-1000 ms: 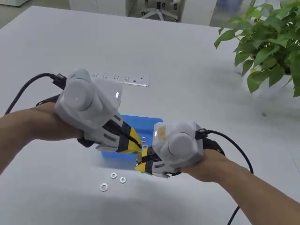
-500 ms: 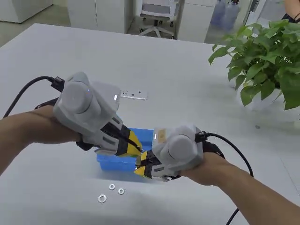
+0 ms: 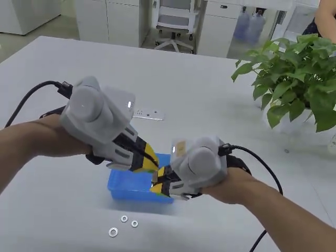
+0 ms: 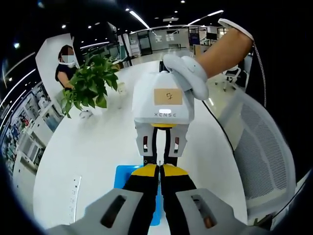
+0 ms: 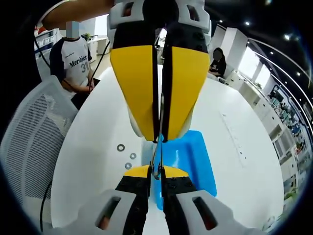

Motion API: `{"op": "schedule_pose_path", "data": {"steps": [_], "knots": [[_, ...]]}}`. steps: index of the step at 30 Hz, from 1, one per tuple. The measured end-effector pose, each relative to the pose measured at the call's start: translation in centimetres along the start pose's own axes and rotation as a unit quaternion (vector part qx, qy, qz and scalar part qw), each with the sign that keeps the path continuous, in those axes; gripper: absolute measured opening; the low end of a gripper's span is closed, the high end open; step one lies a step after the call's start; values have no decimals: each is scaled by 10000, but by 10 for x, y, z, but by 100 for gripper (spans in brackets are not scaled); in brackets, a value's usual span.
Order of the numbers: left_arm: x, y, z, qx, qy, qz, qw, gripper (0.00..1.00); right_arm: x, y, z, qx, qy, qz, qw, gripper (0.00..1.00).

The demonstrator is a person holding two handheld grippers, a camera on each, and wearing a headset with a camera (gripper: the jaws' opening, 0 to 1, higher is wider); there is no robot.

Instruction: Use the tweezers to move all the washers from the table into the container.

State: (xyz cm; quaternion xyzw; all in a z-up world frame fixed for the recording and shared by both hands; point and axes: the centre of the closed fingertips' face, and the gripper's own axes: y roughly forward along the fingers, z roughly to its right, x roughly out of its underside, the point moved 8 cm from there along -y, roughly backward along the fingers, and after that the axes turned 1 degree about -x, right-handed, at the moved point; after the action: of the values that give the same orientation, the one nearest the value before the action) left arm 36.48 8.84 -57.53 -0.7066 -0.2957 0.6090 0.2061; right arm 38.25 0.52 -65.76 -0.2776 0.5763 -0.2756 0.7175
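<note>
The left gripper [image 3: 152, 160] and right gripper [image 3: 157, 186] meet tip to tip just above the blue container [image 3: 128, 184]. In the right gripper view thin metal tweezers [image 5: 157, 152] run from the left gripper's [image 5: 159, 139] shut yellow jaws down into the right gripper's [image 5: 155, 172] own shut jaws. The left gripper view shows its jaws [image 4: 159, 169] shut, facing the right gripper [image 4: 160, 159]. Three washers [image 3: 124, 218] lie on the white table in front of the container, also seen as washers [image 5: 128, 156] left of the container [image 5: 188, 156].
A potted plant [image 3: 294, 89] stands at the table's far right. A white power strip [image 3: 148, 114] lies behind the container. Black cables trail from both grippers. An office chair [image 3: 176, 21] stands beyond the far table edge. People stand nearby in the gripper views.
The head camera has tilted up, so the table and washers sit lower in the picture. Both grippers stay joined over the container, and the washers have not moved.
</note>
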Motion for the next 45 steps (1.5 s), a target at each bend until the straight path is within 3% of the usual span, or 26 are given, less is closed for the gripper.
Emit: {"op": "schedule_pose_path", "data": {"steps": [15, 28, 45], "knots": [[4, 3, -26, -23, 53, -45, 10000, 5, 3, 6, 26, 59, -36, 8, 10000, 9], [20, 17, -43, 40, -27, -67, 10000, 5, 17, 21, 42, 19, 12, -4, 10000, 9], [44, 38, -55, 141, -218, -85, 9996, 5, 42, 43, 52, -128, 147, -52, 9998, 9]]}}
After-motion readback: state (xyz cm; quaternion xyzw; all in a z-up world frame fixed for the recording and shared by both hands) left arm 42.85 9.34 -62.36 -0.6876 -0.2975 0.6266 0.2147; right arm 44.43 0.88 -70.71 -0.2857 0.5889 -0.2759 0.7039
